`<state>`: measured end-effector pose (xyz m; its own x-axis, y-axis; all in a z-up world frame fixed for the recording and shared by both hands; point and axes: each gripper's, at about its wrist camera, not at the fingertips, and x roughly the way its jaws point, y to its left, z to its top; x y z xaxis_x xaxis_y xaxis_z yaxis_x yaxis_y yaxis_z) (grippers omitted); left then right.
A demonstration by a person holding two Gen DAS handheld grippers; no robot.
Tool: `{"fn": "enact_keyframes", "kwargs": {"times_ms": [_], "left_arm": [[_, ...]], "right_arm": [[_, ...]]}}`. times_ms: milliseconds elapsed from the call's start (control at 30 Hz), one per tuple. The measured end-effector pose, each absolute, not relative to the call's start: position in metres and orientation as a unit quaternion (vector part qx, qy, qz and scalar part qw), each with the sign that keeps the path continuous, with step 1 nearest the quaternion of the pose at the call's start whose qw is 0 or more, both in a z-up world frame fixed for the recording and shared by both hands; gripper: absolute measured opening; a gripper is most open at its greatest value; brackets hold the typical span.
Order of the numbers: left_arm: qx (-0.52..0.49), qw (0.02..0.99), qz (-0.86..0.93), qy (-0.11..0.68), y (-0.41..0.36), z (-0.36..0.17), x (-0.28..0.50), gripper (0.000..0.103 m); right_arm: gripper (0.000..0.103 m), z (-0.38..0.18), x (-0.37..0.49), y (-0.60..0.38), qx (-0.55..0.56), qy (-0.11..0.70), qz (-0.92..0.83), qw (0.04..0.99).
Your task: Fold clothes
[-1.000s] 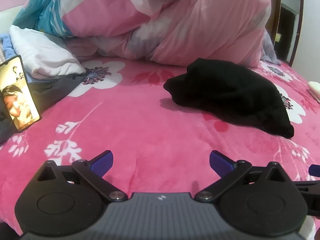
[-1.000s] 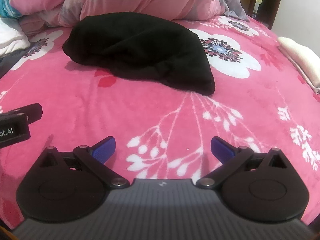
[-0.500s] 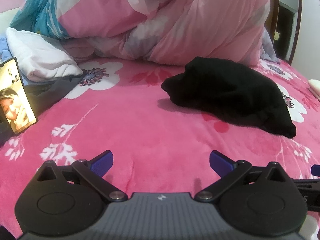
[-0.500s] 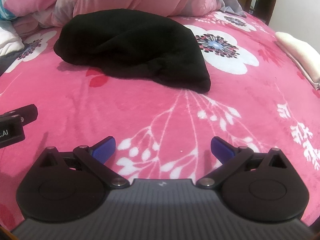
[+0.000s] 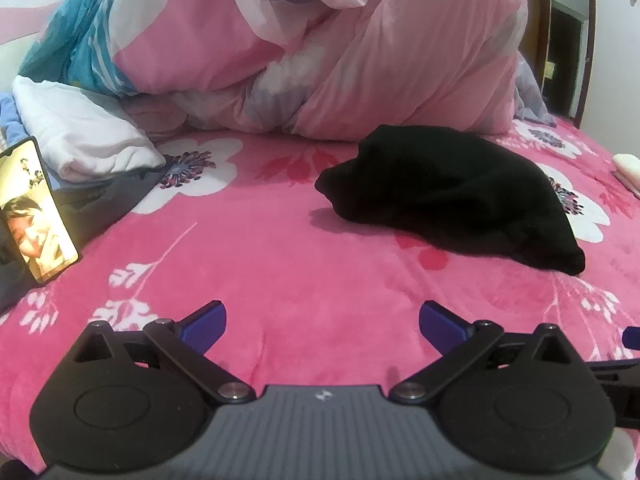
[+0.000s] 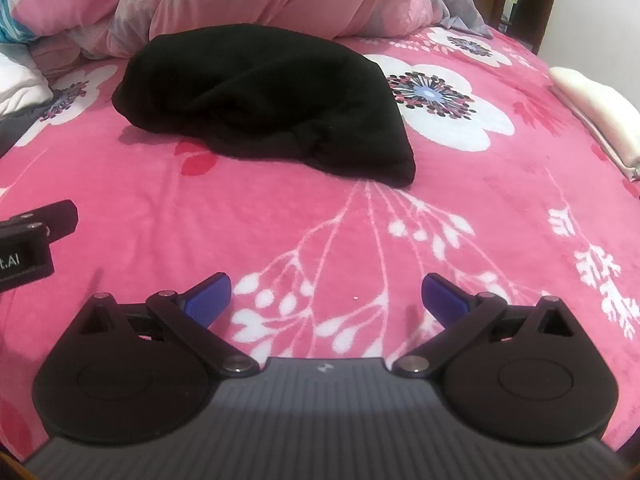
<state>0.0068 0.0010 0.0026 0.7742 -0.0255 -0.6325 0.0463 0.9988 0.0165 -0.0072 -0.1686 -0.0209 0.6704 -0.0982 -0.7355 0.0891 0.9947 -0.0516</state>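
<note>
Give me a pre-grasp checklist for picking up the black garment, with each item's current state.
1. Left gripper open and empty: ok.
2. Right gripper open and empty: ok.
3. Black garment within both views, nothing lying on it: ok.
4. Garment spread flat for folding: not ok, it lies bunched in a heap.
5. Bare pink floral blanket between grippers and garment: ok.
6. Phone propped at the left, apart from the garment: ok.

Colours I saw from both wrist cameras

Black garment [image 6: 264, 100] lay on my hot-pink white-flowered blanket [image 6: 280, 216]; pink-and-teal duvet [image 5: 320, 52] at twelve o'clock, blue fingertips [image 5: 204, 326] nearest.
</note>
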Motion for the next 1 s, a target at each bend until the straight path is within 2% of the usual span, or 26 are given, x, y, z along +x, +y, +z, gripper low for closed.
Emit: {"fn": "enact_keyframes", "kwargs": {"times_ms": [1000], "left_arm": [[-0.027, 0.937, -0.01, 0.349, 0.007, -0.008, 0.018, 0.103]], "right_arm": [[0.102, -0.027, 0.0, -0.17, 0.003, 0.41, -0.052, 0.911]]}}
